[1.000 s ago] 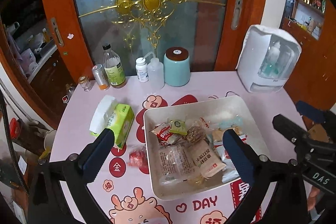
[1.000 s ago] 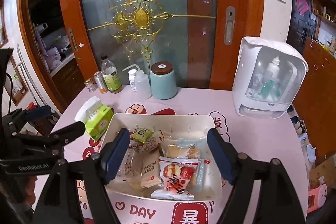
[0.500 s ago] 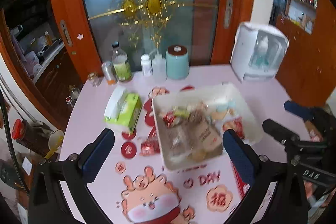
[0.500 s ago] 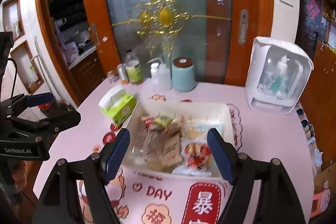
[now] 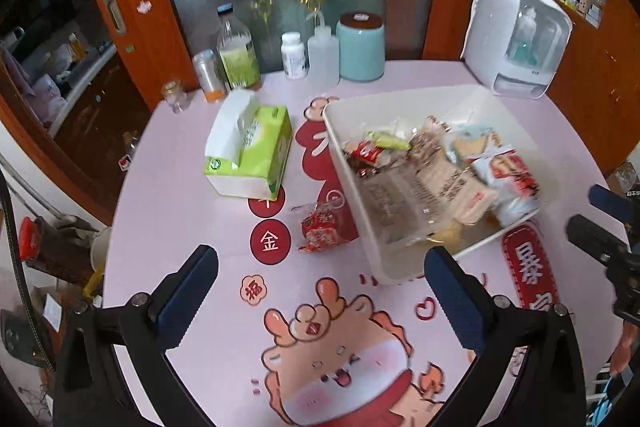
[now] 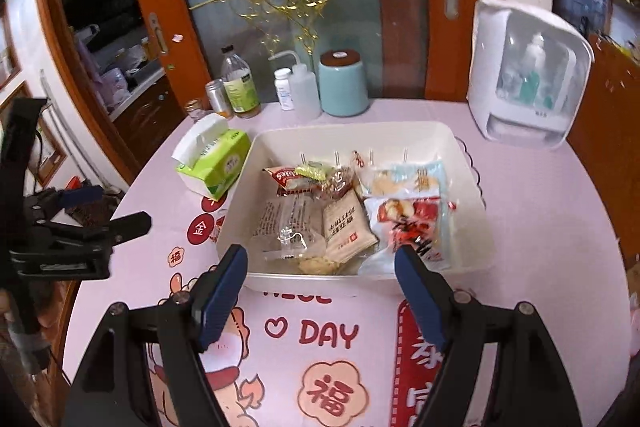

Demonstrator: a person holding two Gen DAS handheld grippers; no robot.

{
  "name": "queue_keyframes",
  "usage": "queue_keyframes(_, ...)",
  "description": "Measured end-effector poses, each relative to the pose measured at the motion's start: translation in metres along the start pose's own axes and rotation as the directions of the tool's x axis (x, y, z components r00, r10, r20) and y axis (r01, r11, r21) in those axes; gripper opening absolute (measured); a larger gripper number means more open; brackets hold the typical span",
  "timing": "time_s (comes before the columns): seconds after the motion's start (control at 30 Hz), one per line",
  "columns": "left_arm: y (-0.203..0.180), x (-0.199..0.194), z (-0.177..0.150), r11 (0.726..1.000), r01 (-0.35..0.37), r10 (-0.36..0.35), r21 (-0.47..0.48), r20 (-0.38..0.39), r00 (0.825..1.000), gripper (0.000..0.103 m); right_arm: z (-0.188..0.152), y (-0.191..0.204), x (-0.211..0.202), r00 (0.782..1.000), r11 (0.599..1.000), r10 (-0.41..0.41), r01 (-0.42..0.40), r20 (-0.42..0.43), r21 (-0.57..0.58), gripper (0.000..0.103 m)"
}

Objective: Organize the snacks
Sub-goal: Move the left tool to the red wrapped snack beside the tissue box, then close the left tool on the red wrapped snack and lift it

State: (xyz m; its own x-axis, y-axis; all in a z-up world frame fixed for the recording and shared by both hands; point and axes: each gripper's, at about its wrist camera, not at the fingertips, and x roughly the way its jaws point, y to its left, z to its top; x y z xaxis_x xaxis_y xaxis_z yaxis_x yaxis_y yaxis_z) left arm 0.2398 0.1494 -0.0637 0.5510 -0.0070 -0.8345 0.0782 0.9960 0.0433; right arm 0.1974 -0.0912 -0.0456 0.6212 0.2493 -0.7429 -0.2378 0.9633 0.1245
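We hold both the left gripper (image 5: 320, 287) and right gripper (image 6: 320, 279) with jaws spread, empty. Snacks fill the white tray (image 6: 468, 183) on the bench (image 6: 540, 227); one red packet (image 5: 320, 231) lies just beside it.

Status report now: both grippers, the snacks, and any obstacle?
Left gripper open, empty. Right gripper open, empty, at white bin. One red snack packet outside on table, between bin and tissue box. Path clear.
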Motion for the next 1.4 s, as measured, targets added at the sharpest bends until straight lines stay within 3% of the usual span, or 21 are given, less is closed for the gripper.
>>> queue_keyframes(0.27,0.033,0.098,-0.006,0.998,0.050,-0.053,-0.045,-0.070,0.996,0.102,-0.014,0.009,0.042,0.998,0.995,-0.034,0.038,-0.050,0.088,0.077)
queue_keyframes(0.47,0.047,0.155,-0.007,0.983,0.125,-0.142,-0.131,-0.128,0.982,0.102,-0.022,0.012,0.059,0.995,0.991,-0.058,0.068,-0.086,0.117,0.077)
queue_keyframes(0.57,0.044,0.170,-0.006,0.984,0.126,-0.143,-0.127,-0.134,0.981,0.102,-0.023,0.012,0.063,0.994,0.989,-0.063,0.075,-0.094,0.129,0.077)
queue_keyframes(0.73,0.051,0.188,-0.002,0.965,0.185,-0.211,-0.185,-0.131,0.969,0.103,-0.024,0.011,0.067,0.993,0.987,-0.067,0.080,-0.098,0.142,0.077)
queue_keyframes(0.87,0.058,0.200,-0.003,0.941,0.257,-0.289,-0.221,-0.127,0.949,0.101,-0.025,0.010,0.067,0.992,0.985,-0.067,0.082,-0.104,0.152,0.077)
queue_keyframes(0.9,0.060,0.203,-0.004,0.933,0.275,-0.309,-0.233,-0.125,0.943,0.096,-0.025,0.010,0.067,0.992,0.985,-0.066,0.082,-0.104,0.153,0.077)
queue_keyframes(0.97,0.062,0.207,-0.006,0.933,0.276,-0.311,-0.229,-0.132,0.941,0.086,-0.026,0.009,0.068,0.992,0.985,-0.066,0.082,-0.106,0.153,0.077)
queue_keyframes(1.17,0.053,0.205,-0.009,0.951,0.287,-0.302,-0.114,-0.138,0.943,0.085,-0.028,0.010,0.069,0.991,0.985,-0.064,0.082,-0.117,0.150,0.077)
queue_keyframes(1.27,0.043,0.206,-0.007,0.963,0.258,-0.267,-0.080,-0.145,0.953,0.085,-0.027,0.011,0.068,0.991,0.986,-0.069,0.085,-0.113,0.141,0.077)
queue_keyframes(1.37,0.030,0.208,-0.005,0.978,0.206,-0.207,-0.018,-0.144,0.968,0.078,-0.027,0.010,0.069,0.990,0.986,-0.069,0.087,-0.122,0.143,0.077)
queue_keyframes(1.4,0.025,0.209,-0.005,0.983,0.184,-0.180,0.016,-0.148,0.972,0.071,-0.028,0.009,0.069,0.990,0.986,-0.069,0.087,-0.125,0.145,0.077)
